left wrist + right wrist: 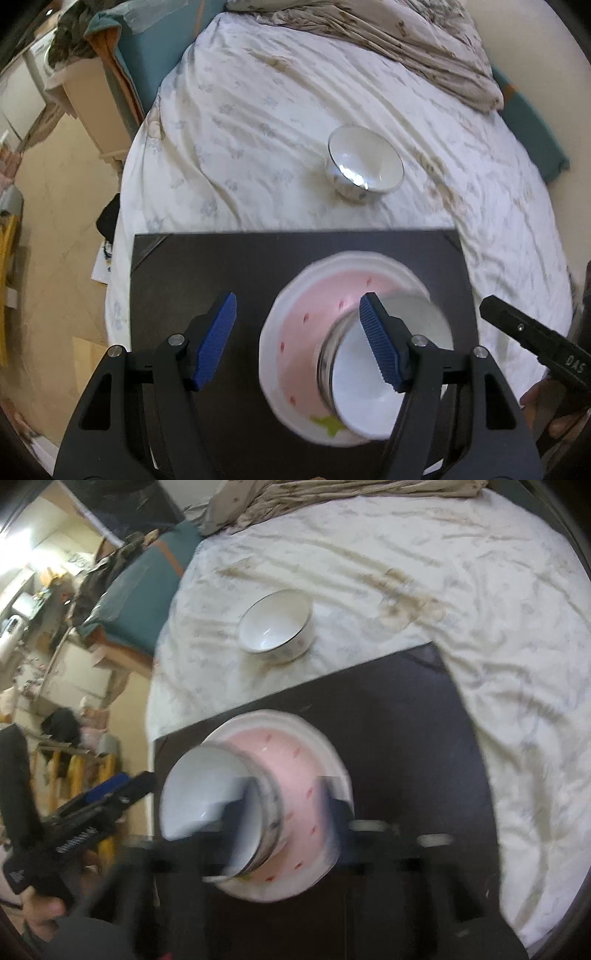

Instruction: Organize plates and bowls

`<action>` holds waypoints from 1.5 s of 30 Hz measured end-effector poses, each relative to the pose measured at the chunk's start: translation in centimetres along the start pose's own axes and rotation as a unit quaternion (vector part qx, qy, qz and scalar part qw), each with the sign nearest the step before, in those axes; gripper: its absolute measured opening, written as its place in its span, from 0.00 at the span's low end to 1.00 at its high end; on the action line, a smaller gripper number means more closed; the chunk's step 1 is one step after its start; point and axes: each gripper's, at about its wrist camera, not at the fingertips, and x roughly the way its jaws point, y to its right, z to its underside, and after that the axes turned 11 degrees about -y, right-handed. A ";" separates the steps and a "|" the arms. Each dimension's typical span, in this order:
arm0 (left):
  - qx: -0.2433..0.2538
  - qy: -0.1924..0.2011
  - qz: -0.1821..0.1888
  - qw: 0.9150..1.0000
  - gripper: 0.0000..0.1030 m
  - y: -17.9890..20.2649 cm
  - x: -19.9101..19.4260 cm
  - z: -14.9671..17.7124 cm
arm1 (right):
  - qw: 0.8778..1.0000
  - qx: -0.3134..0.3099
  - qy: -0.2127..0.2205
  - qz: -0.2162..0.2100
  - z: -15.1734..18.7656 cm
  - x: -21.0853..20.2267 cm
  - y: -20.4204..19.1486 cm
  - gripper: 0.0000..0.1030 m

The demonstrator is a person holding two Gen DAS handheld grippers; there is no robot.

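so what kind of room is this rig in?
Looks like a bedroom at home: the dark board with the pink plate lies on a bed with a wrinkled white sheet, a rumpled blanket at its far end, and household clutter beside it.

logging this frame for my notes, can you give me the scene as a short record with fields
surface: black board lying on a bed with a white sheet
plate: pink plate with white rim on the board
near bowl: white bowl tilted over the plate
far bowl: second white bowl upright on the sheet, beyond the board
left hand-held gripper: open, one finger inside the near bowl's rim, not clamped
right hand-held gripper: blurred, straddling the near bowl's wall; grip cannot be told
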 end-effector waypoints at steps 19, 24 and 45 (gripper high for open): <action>0.010 -0.032 -0.008 0.999 0.64 3.3 8.5 -13.7 | 0.995 0.088 -0.017 -0.054 -14.3 6.5 3.8 0.66; 0.019 -0.063 -0.003 0.998 0.39 4.7 12.0 -15.6 | 0.993 0.089 -0.047 -0.066 -17.2 9.9 3.6 0.39; 0.039 -0.094 -0.030 0.994 0.09 5.4 10.9 -14.1 | 0.994 0.058 -0.083 -0.050 -17.3 13.0 2.7 0.19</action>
